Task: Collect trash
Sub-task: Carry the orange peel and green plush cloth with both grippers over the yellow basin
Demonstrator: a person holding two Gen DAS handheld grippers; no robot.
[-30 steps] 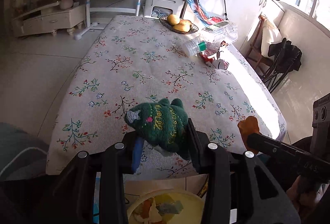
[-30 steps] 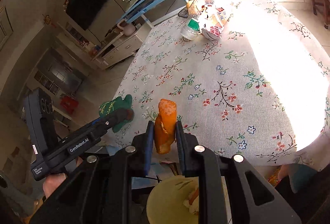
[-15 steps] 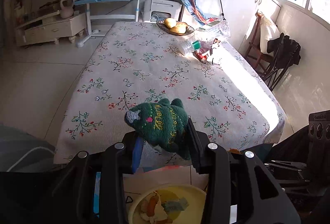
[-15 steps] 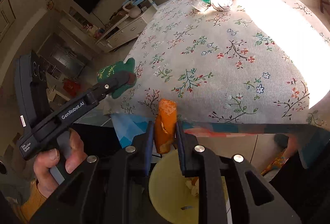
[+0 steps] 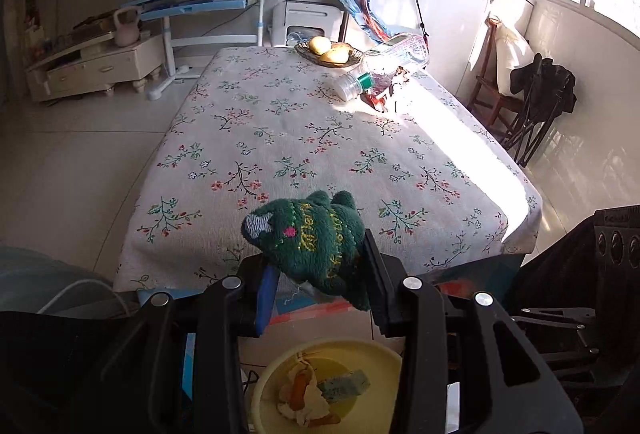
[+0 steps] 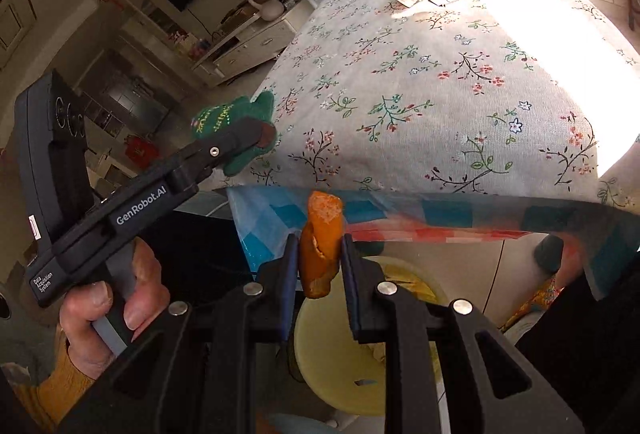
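My left gripper (image 5: 318,268) is shut on a green plush toy (image 5: 316,234), held in the air just off the near edge of the floral table (image 5: 300,122). My right gripper (image 6: 318,254) is shut on a piece of orange peel (image 6: 322,230), also off the table edge. Below both sits a yellow bin (image 5: 388,356) holding peel and paper scraps; the bin (image 6: 332,354) shows under the peel in the right wrist view. There the left gripper (image 6: 250,134) with the plush toy (image 6: 222,114) appears to the left, with a hand on its handle.
At the table's far end lie a clear plastic bottle (image 5: 380,68), a crumpled wrapper (image 5: 380,98) and a basket of fruit (image 5: 330,52). A checked cloth (image 6: 440,218) hangs under the floral one. A chair (image 5: 532,110) stands at the right, a desk (image 5: 200,0) behind.
Both grippers have drawn back from the table, and its near edge now lies ahead of them. The peel has come off the tabletop to above the yellow bin. Neither grip has changed.
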